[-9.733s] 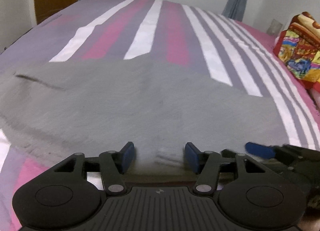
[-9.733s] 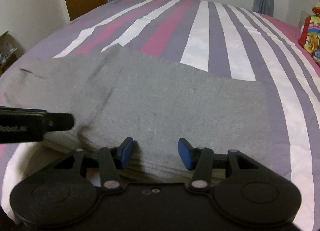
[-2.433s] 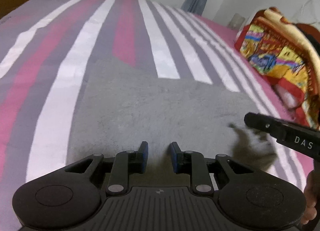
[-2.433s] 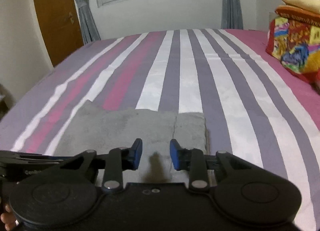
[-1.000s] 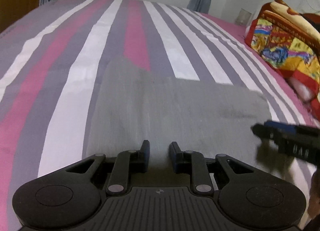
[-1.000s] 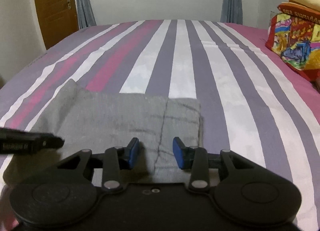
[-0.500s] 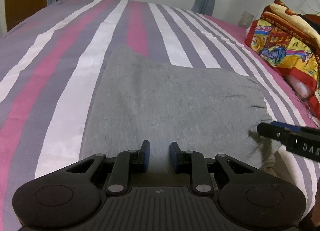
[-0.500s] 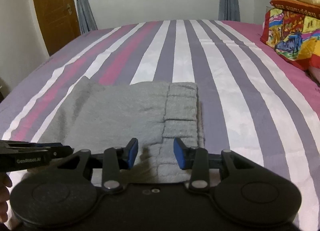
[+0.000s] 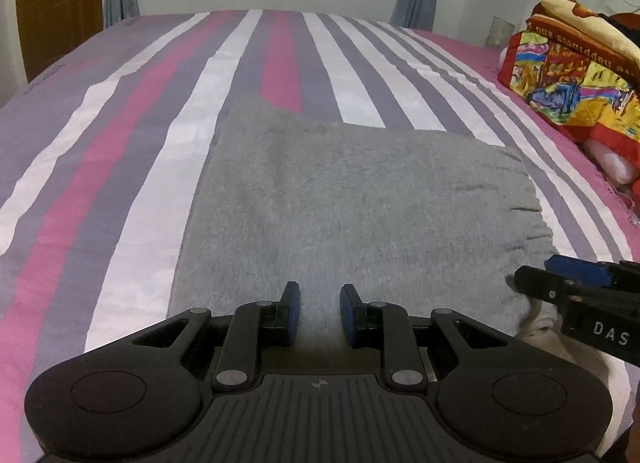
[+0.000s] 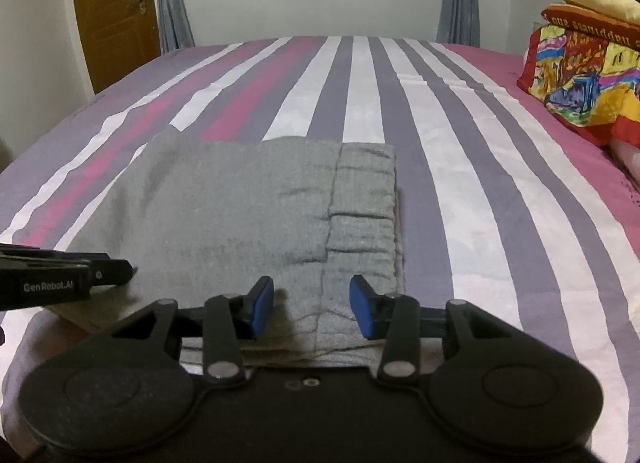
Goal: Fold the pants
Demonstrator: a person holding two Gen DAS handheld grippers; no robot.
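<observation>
Your folded grey pants (image 10: 248, 207) lie flat on the striped bed (image 10: 460, 167), long axis crosswise, just ahead of both grippers: left gripper (image 9: 317, 313) narrowly parted, right gripper (image 10: 312, 311) just opening, both gripping nothing.

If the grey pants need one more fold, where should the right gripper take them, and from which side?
Probably the near end of the waistband, at the right edge of the grey pants. Its ribbed layers stack into a thick edge, just ahead of the right gripper, whose fingers have just been opening with nothing pinched. Come in low from the near side.
</observation>
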